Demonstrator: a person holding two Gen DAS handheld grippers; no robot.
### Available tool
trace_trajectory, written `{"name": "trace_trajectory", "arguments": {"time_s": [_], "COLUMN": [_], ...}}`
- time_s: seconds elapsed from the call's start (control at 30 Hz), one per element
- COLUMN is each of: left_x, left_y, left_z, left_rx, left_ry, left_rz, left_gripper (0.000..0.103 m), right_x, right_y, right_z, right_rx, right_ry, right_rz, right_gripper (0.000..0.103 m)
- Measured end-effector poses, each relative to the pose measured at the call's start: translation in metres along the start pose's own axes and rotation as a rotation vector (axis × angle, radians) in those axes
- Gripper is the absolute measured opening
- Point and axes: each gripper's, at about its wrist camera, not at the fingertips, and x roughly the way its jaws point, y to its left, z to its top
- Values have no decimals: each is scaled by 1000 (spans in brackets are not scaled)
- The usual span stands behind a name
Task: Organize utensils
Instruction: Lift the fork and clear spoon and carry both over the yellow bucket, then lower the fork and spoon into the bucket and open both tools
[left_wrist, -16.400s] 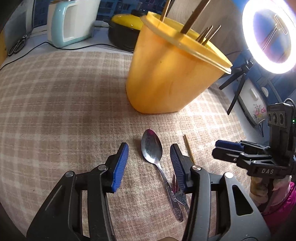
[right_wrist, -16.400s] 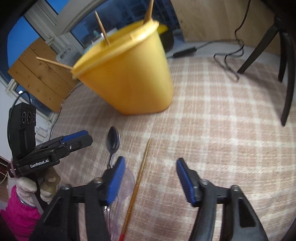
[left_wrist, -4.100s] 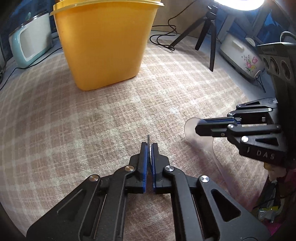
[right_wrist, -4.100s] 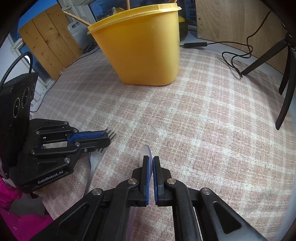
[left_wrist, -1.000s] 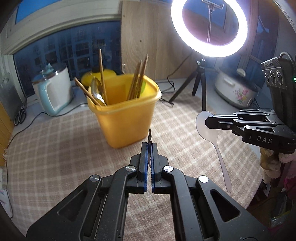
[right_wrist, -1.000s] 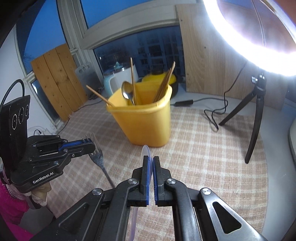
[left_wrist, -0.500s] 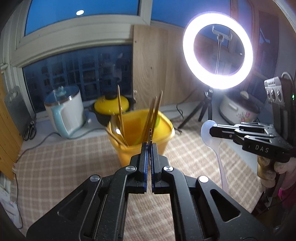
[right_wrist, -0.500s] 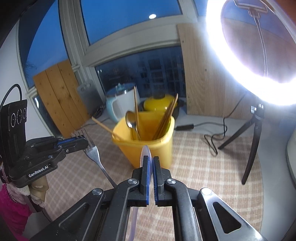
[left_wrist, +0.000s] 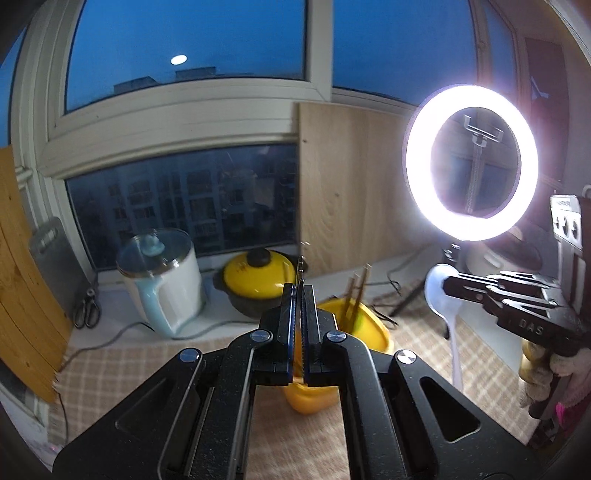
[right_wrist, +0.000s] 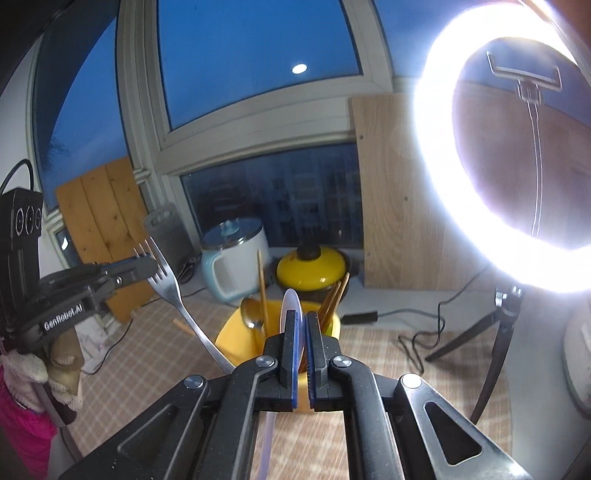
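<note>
Left gripper (left_wrist: 298, 295) clamps fork (right_wrist: 173, 291); right gripper (right_wrist: 302, 321) clamps spoon (left_wrist: 441, 295).

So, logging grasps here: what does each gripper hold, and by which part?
Left gripper clamps the metal fork at its tines; right gripper clamps the translucent plastic spoon by its bowl.

The left claw (left_wrist: 298, 295) is held raised and angled slightly downward, its jaws pressed together on a fork (right_wrist: 168, 280); the right claw (right_wrist: 301, 325) is held alongside at a like tilt, jaws clamped on a clear plastic spoon (left_wrist: 441, 295); gloved hands (right_wrist: 62, 365) are seen on both handles.
</note>
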Motion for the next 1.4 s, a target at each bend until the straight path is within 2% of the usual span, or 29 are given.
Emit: {"name": "trace_trajectory", "arguments": {"time_s": [0.37, 0.6, 1.17, 1.4], "left_x": [20, 33, 56, 56], "left_y": [35, 33, 34, 33], "left_z": [19, 17, 1, -1], "left_rx": [-73, -46, -61, -64], "left_ry": [-4, 8, 53, 52], "left_rz": [17, 38, 29, 25], "left_gripper": [0, 0, 0, 0], "right_x": [21, 38, 95, 111], "right_y": [5, 4, 13, 18], "right_z": [18, 25, 35, 22], "right_rx": [-5, -1, -72, -101], "right_ry": [-39, -52, -105, -73], "right_rz": [-32, -53, -162, -126], "right_gripper": [1, 1, 1, 1]}}
